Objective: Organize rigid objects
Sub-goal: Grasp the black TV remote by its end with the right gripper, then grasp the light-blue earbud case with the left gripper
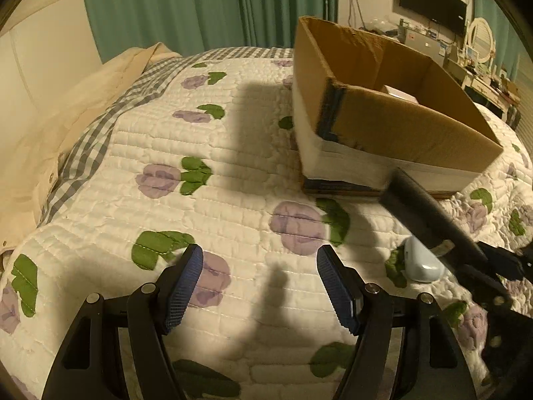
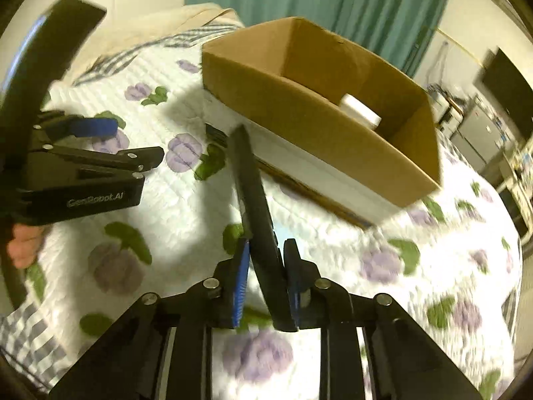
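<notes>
My right gripper (image 2: 266,260) is shut on a long flat black object (image 2: 250,183) and holds it above the quilt, its far end pointing at the cardboard box (image 2: 299,133). The same object (image 1: 423,213) and right gripper (image 1: 493,266) show at the right of the left wrist view. A white container (image 2: 361,110) lies inside the box (image 1: 399,123). My left gripper (image 1: 260,266) is open and empty over the quilt; it also shows at the left of the right wrist view (image 2: 110,140). A pale blue rounded object (image 1: 421,263) lies on the quilt under the black object.
A white quilt with purple flowers (image 1: 216,166) covers the bed. A cream cloth (image 1: 50,133) lies at the left edge. Green curtains (image 1: 200,6) hang behind. A TV (image 1: 433,3) and cluttered furniture (image 1: 479,66) stand at the far right.
</notes>
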Demonstrator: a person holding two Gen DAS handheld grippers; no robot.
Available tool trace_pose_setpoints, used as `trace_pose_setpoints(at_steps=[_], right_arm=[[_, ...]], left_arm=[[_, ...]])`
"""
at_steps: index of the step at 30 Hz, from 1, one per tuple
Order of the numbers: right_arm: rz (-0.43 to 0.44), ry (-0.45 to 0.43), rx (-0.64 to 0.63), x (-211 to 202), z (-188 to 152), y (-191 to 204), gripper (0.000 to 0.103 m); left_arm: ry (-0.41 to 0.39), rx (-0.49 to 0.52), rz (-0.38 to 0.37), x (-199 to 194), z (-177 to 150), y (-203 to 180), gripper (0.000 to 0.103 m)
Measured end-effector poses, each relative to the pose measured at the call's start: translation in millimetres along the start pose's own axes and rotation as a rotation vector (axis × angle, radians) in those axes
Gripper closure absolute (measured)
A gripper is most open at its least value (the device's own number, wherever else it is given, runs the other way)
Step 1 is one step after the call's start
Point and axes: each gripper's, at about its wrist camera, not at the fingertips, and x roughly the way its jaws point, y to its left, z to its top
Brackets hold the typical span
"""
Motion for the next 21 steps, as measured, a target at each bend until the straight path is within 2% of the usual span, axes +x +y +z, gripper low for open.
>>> trace_pose_setpoints(at_steps=[4, 7, 11, 13, 17, 21], right_arm=[[-0.021, 0.018, 0.139, -19.4, -21.7, -28.9, 0.087], [0.004, 0.053, 0.223, -14.1, -35.3, -46.1, 0.087], [0.054, 0.062, 0.233, 2.1, -30.4, -48.0, 0.083], [0.093, 0.094, 0.239, 16.1, -25.3, -47.8, 0.080], [0.058, 0.119, 0.213, 42.1, -10.3, -43.2, 0.077], [0.036, 0.072, 0.242, 37.0, -9.0, -47.4, 0.083]], left_arm=[[-0.001, 0.017, -0.032, -4.5, 0.1, -11.0, 0.029], [-0.002, 0.038, -0.053, -5.7, -0.9, -21.8, 0.029], [0.003, 0.059, -0.050, -4.9, -3.8, -29.2, 0.029], [0.008, 0.061, -0.049, -4.0, -4.6, -31.2, 0.029], [0.016, 0.064, -0.047, -1.8, -5.8, -32.5, 0.029], [0.025, 0.075, -0.057, -0.9, -6.3, -38.6, 0.029]])
